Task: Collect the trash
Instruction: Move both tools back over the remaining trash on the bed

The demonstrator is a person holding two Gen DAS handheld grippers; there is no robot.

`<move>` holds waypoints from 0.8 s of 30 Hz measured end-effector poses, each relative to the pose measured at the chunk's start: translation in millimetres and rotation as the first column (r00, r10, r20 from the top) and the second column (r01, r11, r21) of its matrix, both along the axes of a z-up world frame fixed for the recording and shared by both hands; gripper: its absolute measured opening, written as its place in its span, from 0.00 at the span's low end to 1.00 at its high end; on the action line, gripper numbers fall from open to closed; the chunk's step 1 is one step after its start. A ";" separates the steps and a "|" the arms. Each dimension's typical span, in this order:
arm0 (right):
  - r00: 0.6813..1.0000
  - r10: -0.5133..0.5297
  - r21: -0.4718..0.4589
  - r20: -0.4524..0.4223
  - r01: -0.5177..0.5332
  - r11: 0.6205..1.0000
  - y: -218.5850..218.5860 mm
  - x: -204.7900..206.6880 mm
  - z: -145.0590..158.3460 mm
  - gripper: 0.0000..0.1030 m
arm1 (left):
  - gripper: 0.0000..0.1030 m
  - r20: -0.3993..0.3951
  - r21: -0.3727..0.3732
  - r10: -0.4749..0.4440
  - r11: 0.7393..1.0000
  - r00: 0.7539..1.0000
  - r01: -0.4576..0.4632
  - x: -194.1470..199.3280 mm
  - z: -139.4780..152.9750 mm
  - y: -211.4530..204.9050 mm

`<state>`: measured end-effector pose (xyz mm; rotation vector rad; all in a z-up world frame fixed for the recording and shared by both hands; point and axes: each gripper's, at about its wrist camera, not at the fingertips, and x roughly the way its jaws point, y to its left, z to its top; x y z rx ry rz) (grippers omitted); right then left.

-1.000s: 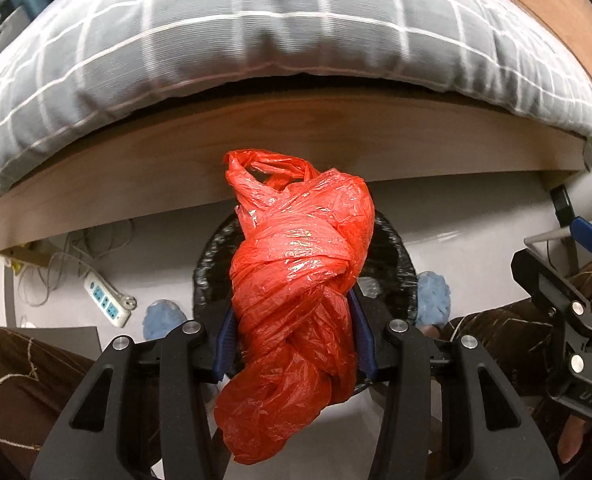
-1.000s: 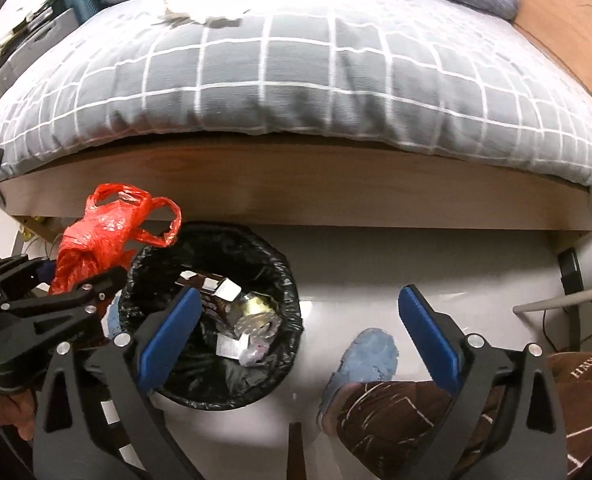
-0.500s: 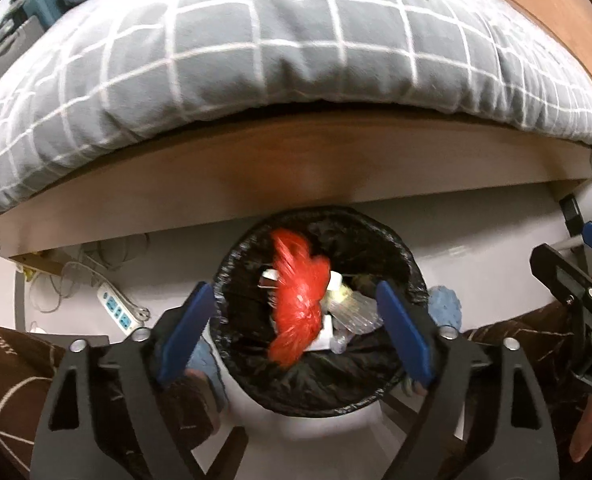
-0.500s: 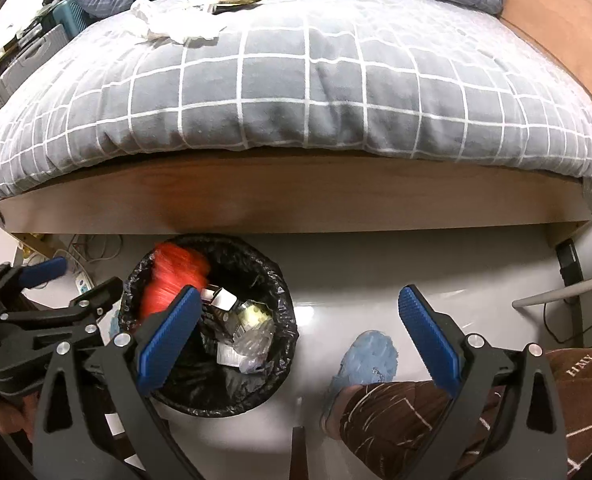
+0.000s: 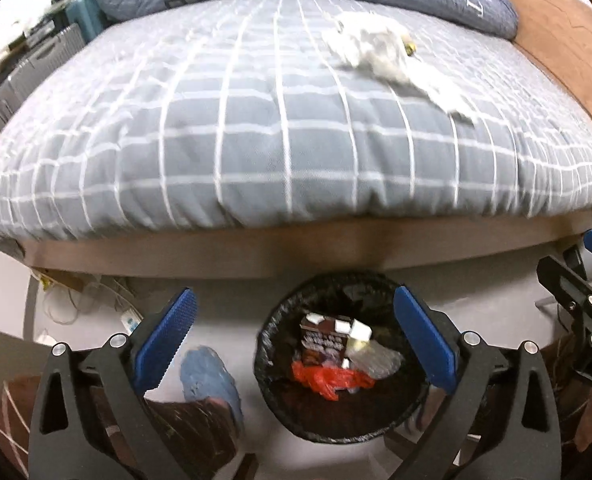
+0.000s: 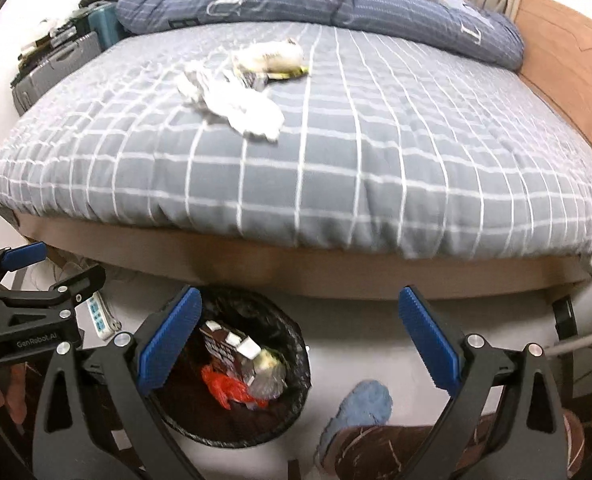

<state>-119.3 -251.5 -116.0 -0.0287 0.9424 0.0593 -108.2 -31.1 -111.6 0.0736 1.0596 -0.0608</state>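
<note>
While the left gripper was opening with nothing between its jaws | right gripper wide, empty | white crumpled paper lay mid-bed, beyond the bin | judged light, soft; pinch a raised fold.

L gripper jaws opening, nothing between; red bag in bin below.

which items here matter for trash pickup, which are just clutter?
Job:
- red bag, already in the bin
- white crumpled tissues on the bed
- wrappers behind them
- left gripper, jaws opening, nothing between
- right gripper, open

Clutter:
- blue duvet
- power strip
- suitcase
</note>
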 end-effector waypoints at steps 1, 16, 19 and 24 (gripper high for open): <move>1.000 0.003 0.000 0.007 -0.003 1.000 1.4 3.8 2.8 0.92 | 0.94 0.007 0.004 0.007 1.000 1.000 -0.007 4.8 4.1 2.0; 0.993 0.077 0.026 0.090 -0.079 0.997 34.6 109.0 45.0 0.92 | 0.94 0.115 -0.039 0.136 0.990 0.984 -0.132 105.9 51.4 49.8; 0.993 0.090 0.029 0.071 -0.093 0.995 42.0 138.7 44.2 0.92 | 0.94 0.130 -0.044 0.145 0.989 0.981 -0.140 130.7 55.4 51.9; 0.992 0.119 0.034 0.051 -0.121 0.992 53.5 177.6 35.1 0.90 | 0.94 0.149 -0.048 0.148 0.989 0.978 -0.142 175.3 57.2 55.0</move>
